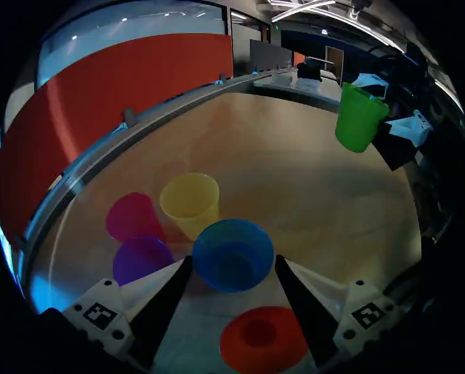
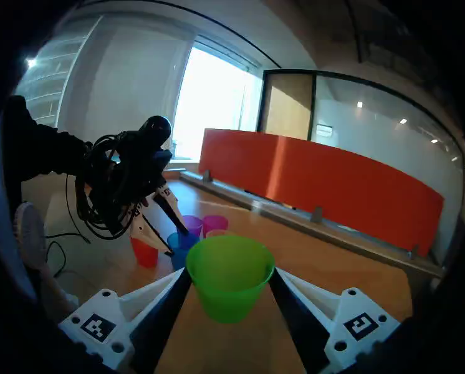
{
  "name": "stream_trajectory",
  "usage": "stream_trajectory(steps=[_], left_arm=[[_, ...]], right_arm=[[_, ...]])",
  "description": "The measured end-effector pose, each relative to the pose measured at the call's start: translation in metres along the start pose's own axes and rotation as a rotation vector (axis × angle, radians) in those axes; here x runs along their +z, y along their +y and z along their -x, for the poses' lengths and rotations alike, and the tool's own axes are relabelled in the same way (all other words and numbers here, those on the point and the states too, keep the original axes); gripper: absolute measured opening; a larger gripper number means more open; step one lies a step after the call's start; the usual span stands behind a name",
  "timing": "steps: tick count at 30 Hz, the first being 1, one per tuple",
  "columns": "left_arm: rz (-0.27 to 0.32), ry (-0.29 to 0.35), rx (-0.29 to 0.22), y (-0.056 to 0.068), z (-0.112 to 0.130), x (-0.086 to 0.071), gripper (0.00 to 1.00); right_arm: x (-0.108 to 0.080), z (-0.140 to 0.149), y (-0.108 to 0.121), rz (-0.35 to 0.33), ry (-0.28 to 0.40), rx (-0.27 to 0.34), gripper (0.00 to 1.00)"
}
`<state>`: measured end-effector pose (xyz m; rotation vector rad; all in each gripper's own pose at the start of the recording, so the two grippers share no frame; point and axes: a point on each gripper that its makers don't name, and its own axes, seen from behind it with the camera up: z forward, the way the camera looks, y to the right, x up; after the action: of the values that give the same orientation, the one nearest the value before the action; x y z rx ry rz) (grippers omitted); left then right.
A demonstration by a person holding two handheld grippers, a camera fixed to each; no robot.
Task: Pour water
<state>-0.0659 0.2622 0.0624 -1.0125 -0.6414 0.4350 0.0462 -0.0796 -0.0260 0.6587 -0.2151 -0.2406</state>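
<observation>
The wooden worktop (image 1: 307, 187) spreads wide. Above it the right tongs (image 2: 229, 270) grip the green cup (image 2: 230, 283) on both sides. The left tongs (image 1: 232, 260) flank the blue cup (image 1: 232, 249), which stands on the worktop; I cannot tell if they press it. A yellow cup (image 1: 190, 201), a pink cup (image 1: 131, 215), a purple cup (image 1: 141, 258) and a red cup (image 1: 262, 336) stand close by.

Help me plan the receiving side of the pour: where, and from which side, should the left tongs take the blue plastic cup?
Probably best: grip the blue plastic cup across its side wall just under the rim, coming from the near side, where the left tongs flank it. It stands upright with its mouth up, and the yellow plastic cup crowds its far side.
</observation>
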Motion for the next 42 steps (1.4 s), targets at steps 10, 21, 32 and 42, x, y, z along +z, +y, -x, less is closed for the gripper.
stream_trajectory(steps=[10, 21, 32, 42], left_arm=[[-0.008, -0.008, -0.008, 0.0, 0.0, 0.004, 0.96], [0.009, -0.007, -0.048, 0.004, -0.001, 0.005, 0.89], [0.024, 0.002, -0.082, 0.009, -0.003, 0.0, 0.88], [0.014, 0.071, -0.088, 0.013, -0.021, -0.019, 0.88]], right_arm=[[-0.003, 0.002, 0.002, 0.004, 0.001, 0.001, 0.92], [-0.005, 0.001, 0.002, 0.004, 0.004, -0.002, 0.92], [-0.005, 0.0, 0.002, 0.005, 0.008, -0.001, 0.92], [-0.006, -0.009, -0.002, 0.005, 0.02, -0.01, 0.92]])
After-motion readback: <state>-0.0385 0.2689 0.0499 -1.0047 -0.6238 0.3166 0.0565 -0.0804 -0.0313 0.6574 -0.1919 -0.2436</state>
